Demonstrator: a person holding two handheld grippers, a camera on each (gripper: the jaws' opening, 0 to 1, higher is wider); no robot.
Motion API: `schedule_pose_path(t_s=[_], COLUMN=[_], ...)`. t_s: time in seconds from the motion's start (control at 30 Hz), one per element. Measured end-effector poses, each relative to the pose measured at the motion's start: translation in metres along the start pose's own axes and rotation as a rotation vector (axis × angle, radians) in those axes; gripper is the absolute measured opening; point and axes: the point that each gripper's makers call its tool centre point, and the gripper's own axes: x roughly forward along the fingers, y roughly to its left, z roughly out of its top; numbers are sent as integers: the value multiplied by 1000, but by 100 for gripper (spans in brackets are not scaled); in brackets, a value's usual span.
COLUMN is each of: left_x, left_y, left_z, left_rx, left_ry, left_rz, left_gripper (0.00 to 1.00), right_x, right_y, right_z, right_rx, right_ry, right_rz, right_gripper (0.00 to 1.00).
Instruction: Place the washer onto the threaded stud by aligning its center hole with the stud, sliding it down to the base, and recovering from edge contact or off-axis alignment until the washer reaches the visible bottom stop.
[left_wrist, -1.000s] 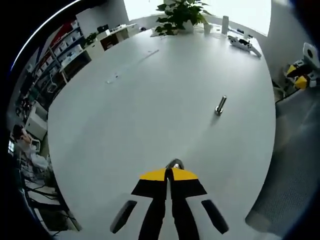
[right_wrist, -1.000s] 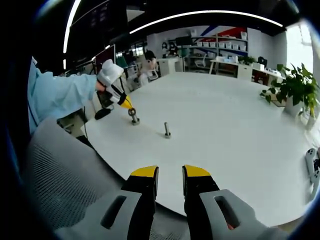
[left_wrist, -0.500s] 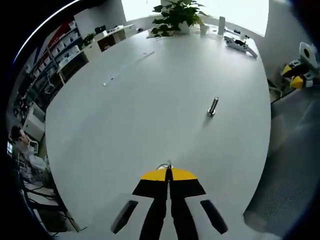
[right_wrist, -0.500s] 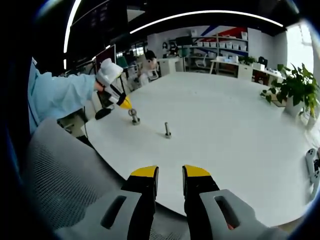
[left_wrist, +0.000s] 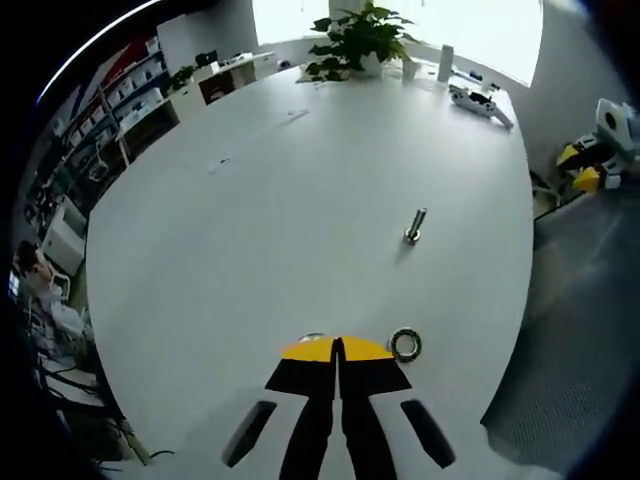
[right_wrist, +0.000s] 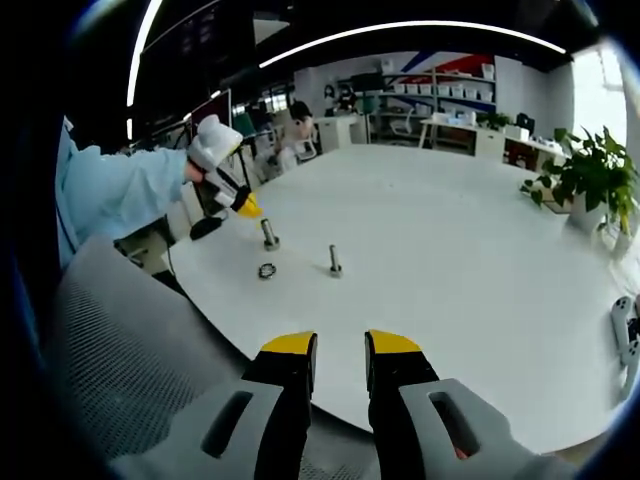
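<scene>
A small dark washer (left_wrist: 405, 344) lies flat on the white table (left_wrist: 250, 220), just right of my left gripper (left_wrist: 337, 348), whose yellow-tipped jaws are shut. A threaded stud (left_wrist: 413, 225) stands upright farther ahead. In the right gripper view, the left gripper (right_wrist: 248, 207) hovers over a second upright stud (right_wrist: 268, 234); the washer (right_wrist: 266, 270) rests on the table in front of that stud, apart from it. The other stud (right_wrist: 335, 260) stands to the right. My right gripper (right_wrist: 338, 350) is open, holding nothing, back over the table's near edge.
A grey mesh chair (right_wrist: 110, 360) sits beside the table edge below the right gripper. A light blue sleeve (right_wrist: 110, 190) holds the left gripper. A potted plant (left_wrist: 360, 35) and a white handheld device (left_wrist: 480, 97) are at the far end.
The washer has left the left gripper's tips and now lies flat on the table beside the near stud. The left gripper has lifted slightly. The right gripper has not moved.
</scene>
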Motion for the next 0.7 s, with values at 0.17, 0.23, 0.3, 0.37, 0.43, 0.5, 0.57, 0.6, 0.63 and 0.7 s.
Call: schedule_pose_path(t_s=[0.17, 0.23, 0.3, 0.37, 0.43, 0.5, 0.57, 0.6, 0.63, 0.7], left_x=[19, 24, 29, 33, 39, 43, 47, 50, 52, 54], left_y=[-25, -32, -38, -42, -45, -48, -50, -50, -50, -49], left_z=[-14, -18, -19, -21, -25, -28, -31, -32, -32, -31], left_rx=[40, 43, 56, 90, 145, 171, 215, 229, 234, 234], left_ry=[46, 53, 46, 54, 60, 74, 88, 93, 93, 92], left_rz=[-41, -65, -78, -81, -85, -93, -93, -91, -92, -94], left_gripper=[0, 0, 0, 6, 16, 19, 20, 22, 23, 23], right_x=[0, 0, 0, 0, 0, 1, 1, 1, 1, 1], right_y=[0, 0, 0, 0, 0, 1, 1, 1, 1, 1], right_z=[0, -1, -1, -1, 0, 0, 0, 0, 0, 0], right_rx=[-2, -3, -1, -1, -2, -3, -3, -3, -2, -2], right_ry=[2, 4, 2, 3, 2, 2, 4, 4, 4, 4], right_rz=[2, 2, 1, 1, 3, 4, 4, 4, 3, 3], right_gripper=[22, 22, 22, 22, 22, 22, 22, 22, 22, 22])
